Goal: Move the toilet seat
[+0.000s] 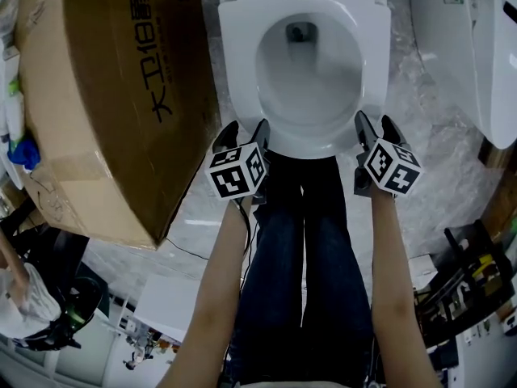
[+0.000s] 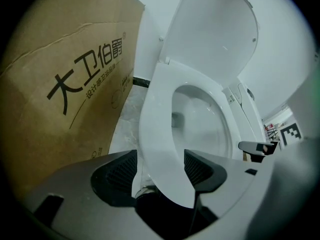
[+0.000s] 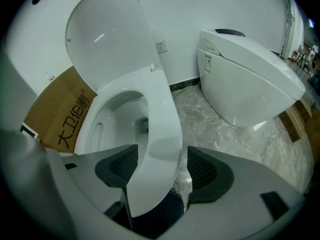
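Observation:
The white toilet seat [image 1: 238,79] lies flat on the bowl, and its lid [image 2: 215,39] stands raised against the wall. My left gripper [image 1: 245,129] is at the seat's front left edge. In the left gripper view the seat [image 2: 157,129] runs between the jaws of that gripper [image 2: 161,170], with a gap beside the left pad. My right gripper [image 1: 375,122] is at the front right edge. In the right gripper view the seat [image 3: 162,124] passes between the jaws of that gripper [image 3: 161,169], with a gap beside the right pad. Both grippers are open around the rim.
A large brown cardboard box [image 1: 105,95] stands close on the toilet's left. A second white toilet [image 3: 245,74] stands to the right on the marbled floor [image 3: 225,134]. The person's legs in jeans [image 1: 303,257] are right in front of the bowl. Clutter [image 1: 460,289] sits at the lower right.

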Tool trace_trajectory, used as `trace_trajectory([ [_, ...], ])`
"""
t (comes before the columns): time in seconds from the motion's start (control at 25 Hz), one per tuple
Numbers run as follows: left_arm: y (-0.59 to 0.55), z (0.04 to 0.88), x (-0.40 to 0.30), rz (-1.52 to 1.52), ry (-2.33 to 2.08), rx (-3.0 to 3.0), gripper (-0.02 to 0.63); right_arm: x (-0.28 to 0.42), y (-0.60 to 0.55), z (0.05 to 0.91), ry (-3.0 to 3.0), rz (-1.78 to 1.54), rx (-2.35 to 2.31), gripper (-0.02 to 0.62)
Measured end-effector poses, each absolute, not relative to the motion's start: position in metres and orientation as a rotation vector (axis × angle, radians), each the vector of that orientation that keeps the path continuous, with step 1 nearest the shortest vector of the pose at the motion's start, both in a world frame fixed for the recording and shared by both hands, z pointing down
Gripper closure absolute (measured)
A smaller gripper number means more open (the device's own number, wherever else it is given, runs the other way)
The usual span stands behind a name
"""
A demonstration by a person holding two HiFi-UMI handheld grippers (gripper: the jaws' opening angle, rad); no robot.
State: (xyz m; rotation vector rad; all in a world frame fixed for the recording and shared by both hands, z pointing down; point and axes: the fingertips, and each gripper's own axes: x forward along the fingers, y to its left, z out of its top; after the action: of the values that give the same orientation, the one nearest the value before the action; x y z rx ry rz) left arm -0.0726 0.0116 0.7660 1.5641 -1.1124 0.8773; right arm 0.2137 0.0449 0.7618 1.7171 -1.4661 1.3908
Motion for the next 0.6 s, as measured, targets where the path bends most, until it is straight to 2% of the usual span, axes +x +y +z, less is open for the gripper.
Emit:
trace_trajectory([
  [0.6, 0.009, 0.786, -0.066, 0.938, -1.097, 1.556, 0.307, 0.205, 0.05, 0.787, -1.441, 1.509, 1.718, 0.298],
])
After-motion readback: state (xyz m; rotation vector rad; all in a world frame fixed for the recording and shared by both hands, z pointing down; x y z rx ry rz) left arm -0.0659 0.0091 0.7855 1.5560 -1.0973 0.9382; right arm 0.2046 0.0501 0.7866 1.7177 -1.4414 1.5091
